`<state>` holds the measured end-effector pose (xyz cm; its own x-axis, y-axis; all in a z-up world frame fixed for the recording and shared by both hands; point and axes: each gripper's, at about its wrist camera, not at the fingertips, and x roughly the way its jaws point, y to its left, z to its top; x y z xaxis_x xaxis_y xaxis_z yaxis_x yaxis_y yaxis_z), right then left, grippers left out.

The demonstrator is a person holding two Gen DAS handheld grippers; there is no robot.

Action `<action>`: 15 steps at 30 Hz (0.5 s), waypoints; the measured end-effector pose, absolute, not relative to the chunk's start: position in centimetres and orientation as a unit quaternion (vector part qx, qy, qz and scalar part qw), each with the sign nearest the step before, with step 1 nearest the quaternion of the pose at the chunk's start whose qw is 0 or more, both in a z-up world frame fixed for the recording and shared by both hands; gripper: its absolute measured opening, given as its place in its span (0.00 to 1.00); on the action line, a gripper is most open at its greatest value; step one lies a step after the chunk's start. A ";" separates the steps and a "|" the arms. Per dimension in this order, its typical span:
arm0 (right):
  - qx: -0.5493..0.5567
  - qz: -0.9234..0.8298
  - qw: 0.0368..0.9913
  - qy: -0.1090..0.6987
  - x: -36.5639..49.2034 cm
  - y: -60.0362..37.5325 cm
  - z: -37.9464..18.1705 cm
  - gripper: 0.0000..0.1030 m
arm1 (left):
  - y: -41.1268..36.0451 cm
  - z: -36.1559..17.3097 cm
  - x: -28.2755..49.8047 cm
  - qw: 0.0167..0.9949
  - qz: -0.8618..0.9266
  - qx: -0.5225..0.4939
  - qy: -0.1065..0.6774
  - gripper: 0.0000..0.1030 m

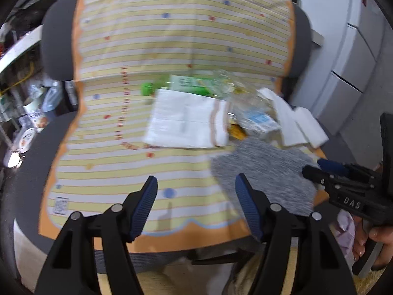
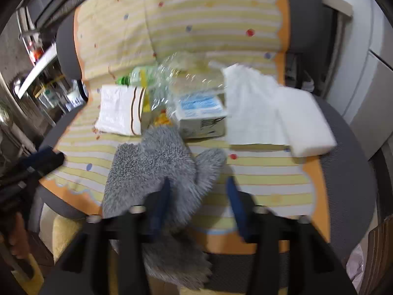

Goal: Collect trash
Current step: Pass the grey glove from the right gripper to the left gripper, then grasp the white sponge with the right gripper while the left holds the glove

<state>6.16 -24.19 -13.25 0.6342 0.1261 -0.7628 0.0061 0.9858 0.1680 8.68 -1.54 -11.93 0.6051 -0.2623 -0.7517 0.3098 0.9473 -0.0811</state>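
Note:
A pile of trash lies on a striped yellow cloth (image 1: pixel 172 36) spread over a chair. It holds a clear bottle (image 1: pixel 191 83) with a green cap, a folded white napkin pack (image 1: pixel 184 120), a small carton (image 1: pixel 258 120) with blue print, white tissues (image 1: pixel 294 120) and a yellow wrapper (image 1: pixel 237 130). In front of them lies a grey fluffy cloth (image 2: pixel 152 167). My left gripper (image 1: pixel 196 184) hovers open over the bare striped cloth, holding nothing. My right gripper (image 2: pixel 199 186) is open above the grey cloth's right part; its left finger overlaps the cloth and the pads do not press it.
The grey chair seat (image 1: pixel 29 172) edges the cloth on both sides. Cluttered shelves (image 1: pixel 22 49) stand to the left and white cabinets (image 1: pixel 356 61) to the right. A pale plastic bag (image 1: pixel 346 226) hangs low on the right, near the hand (image 1: pixel 378 236) holding the right gripper.

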 end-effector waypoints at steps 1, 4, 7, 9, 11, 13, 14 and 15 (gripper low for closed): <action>0.077 0.028 0.906 0.416 5.2 -25.0 -12.4 0.55 | -2.5 -12.0 8.3 0.893 -0.176 0.034 0.413 0.68; 0.085 0.013 0.917 0.388 3.1 -27.4 -10.4 0.56 | -5.4 -12.0 7.1 0.878 -0.240 0.054 0.409 0.72; 0.096 -0.011 0.927 0.363 1.1 -30.3 -8.7 0.57 | -8.0 -12.8 5.7 0.858 -0.288 0.095 0.414 0.83; 0.103 -0.019 0.928 0.357 0.6 -31.6 -8.3 0.57 | -9.2 -13.7 4.5 0.849 -0.300 0.144 0.410 0.83; 0.109 -0.023 0.927 0.357 0.4 -32.6 -8.4 0.57 | -9.8 -14.5 3.6 0.842 -0.308 0.177 0.407 0.83; 0.112 -0.026 0.925 0.361 0.8 -33.0 -9.0 0.57 | -10.1 -15.2 3.3 0.834 -0.317 0.191 0.410 0.83; 0.113 -0.025 0.924 0.364 1.1 -33.1 -9.4 0.57 | -10.4 -15.8 3.3 0.830 -0.319 0.206 0.409 0.83; 0.114 -0.024 0.923 0.366 1.2 -33.2 -9.7 0.57 | -10.5 -16.1 3.4 0.829 -0.317 0.215 0.407 0.83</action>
